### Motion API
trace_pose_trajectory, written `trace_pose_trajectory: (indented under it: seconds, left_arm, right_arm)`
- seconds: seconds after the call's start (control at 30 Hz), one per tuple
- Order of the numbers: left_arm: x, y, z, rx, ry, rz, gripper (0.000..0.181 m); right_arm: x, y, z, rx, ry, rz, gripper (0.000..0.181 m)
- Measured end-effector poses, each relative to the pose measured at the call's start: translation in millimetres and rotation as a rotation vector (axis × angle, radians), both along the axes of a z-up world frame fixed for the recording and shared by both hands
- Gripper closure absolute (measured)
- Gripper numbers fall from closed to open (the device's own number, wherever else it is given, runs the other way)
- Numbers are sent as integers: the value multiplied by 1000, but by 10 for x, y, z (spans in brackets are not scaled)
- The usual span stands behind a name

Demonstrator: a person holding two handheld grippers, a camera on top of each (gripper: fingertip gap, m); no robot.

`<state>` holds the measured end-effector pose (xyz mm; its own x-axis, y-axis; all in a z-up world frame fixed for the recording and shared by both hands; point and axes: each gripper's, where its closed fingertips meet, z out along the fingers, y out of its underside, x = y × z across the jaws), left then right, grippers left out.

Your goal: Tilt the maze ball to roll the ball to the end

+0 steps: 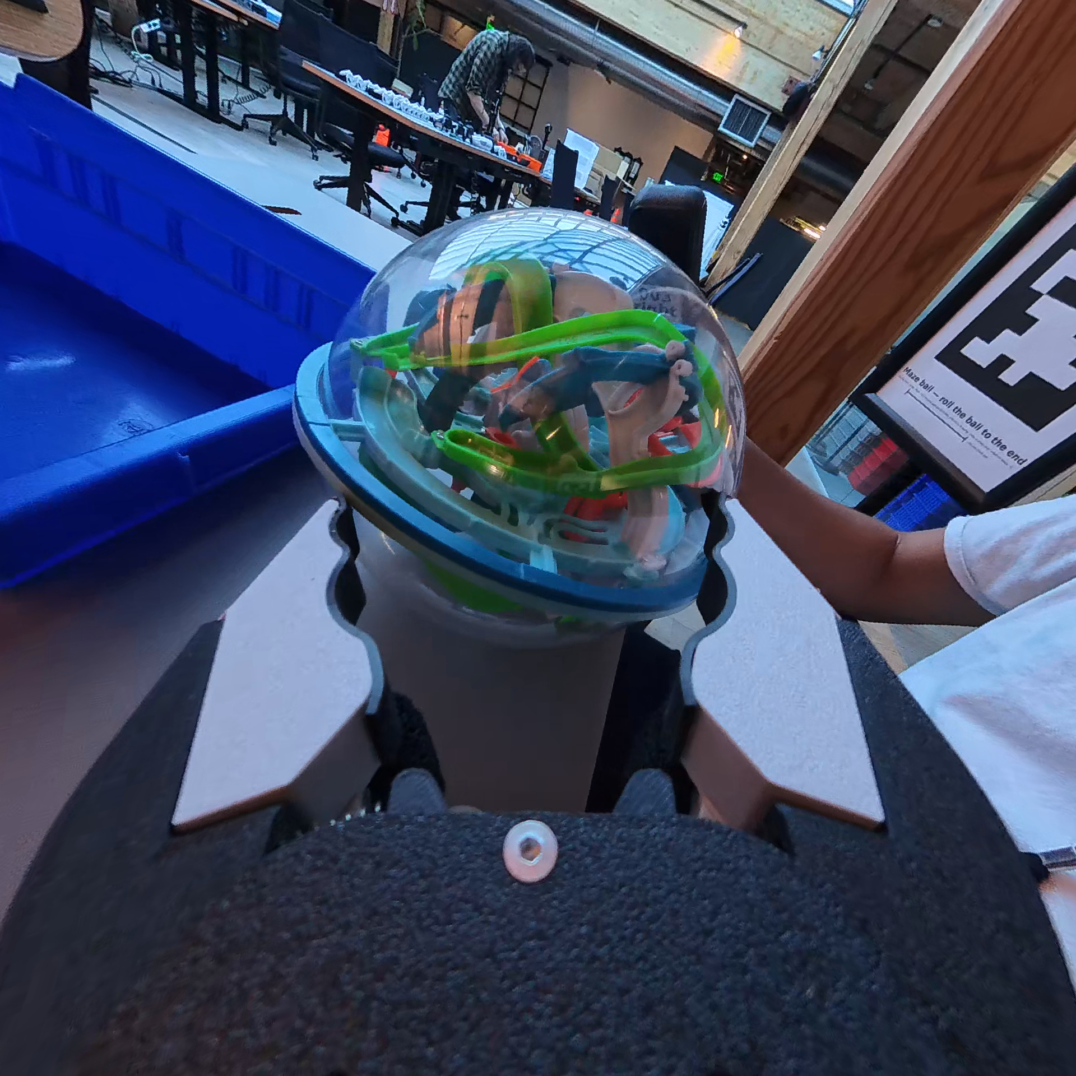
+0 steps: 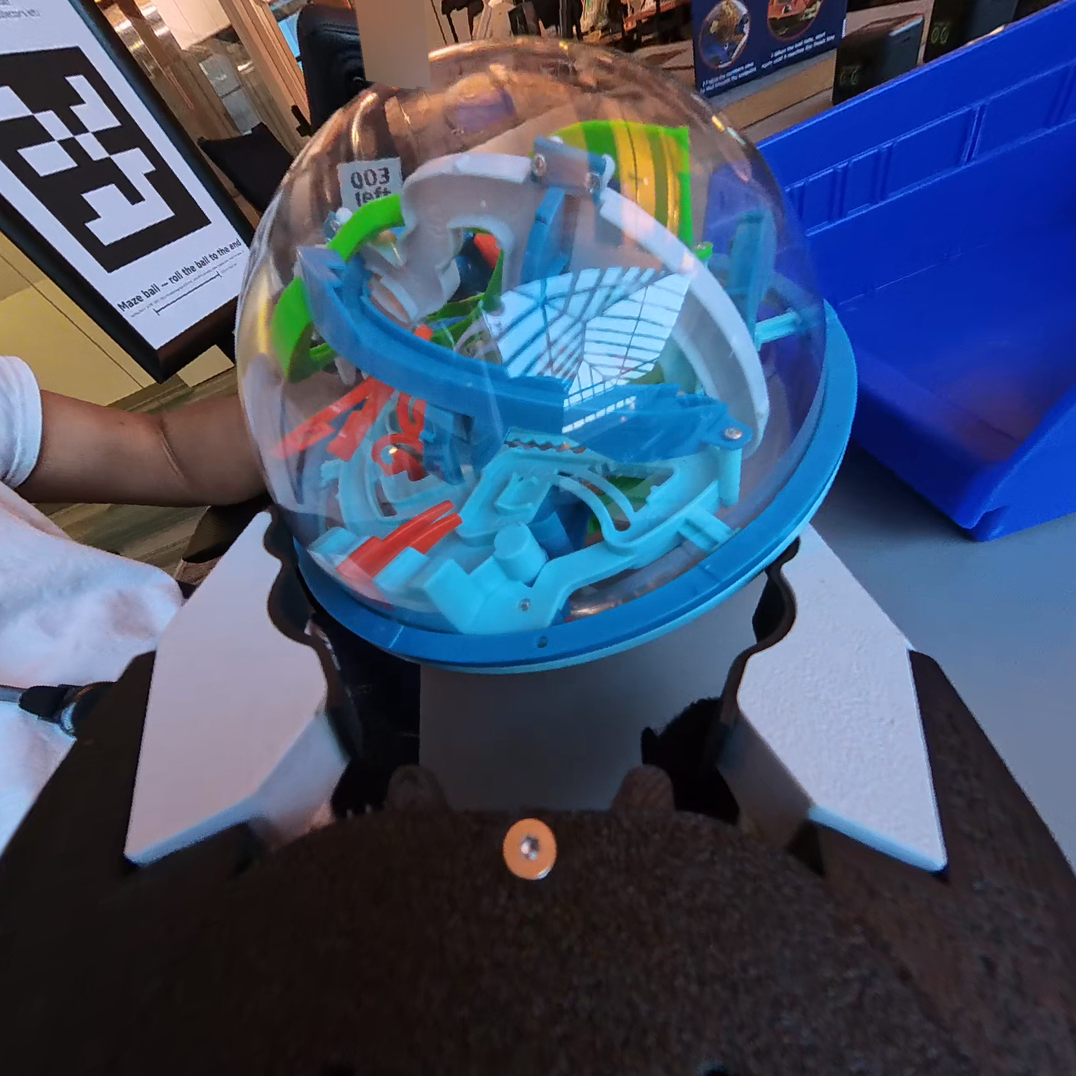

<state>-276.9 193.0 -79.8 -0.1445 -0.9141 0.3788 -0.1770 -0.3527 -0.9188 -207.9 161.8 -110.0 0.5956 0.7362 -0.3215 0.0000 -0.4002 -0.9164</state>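
Left gripper (image 1: 527,559): closed against maze ball (image 1: 524,407).
Right gripper (image 2: 527,588): likewise clamped on it.
Risk: smooth dome slipping sideways between the fingers if tilted hard; inner ball not discernible.

light: soft daylight — skylight glare on maze ball (image 2: 541,361) | edges: fisheye-bent (foreground blurred)

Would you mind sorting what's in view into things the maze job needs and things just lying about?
For the job:
- clear plastic maze ball with coloured tracks
- left gripper
- right gripper

Just lying about:
- blue plastic bin
- black-framed sign with a black-and-white marker
- wooden post
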Motion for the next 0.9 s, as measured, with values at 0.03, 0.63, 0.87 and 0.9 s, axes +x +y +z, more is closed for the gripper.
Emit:
trace_pose_trajectory:
  seconds: [0.03, 0.63, 0.87, 0.9]
  left_arm:
    - [-4, -9, -3, 8, -4, -2, 64]
    - [30, -55, -208, -69, 50, -55, 61]
    - [30, -79, -194, -63, 59, -59, 62]
    - [21, -88, -207, -58, 72, -69, 62]
  right_arm:
    - [1, -4, 1, 18, -5, -1, 29]
    - [75, 13, 112, 13, -156, -19, 27]
    - [87, -7, 111, 32, -115, -21, 27]
    - [88, -7, 116, 36, -117, -15, 27]
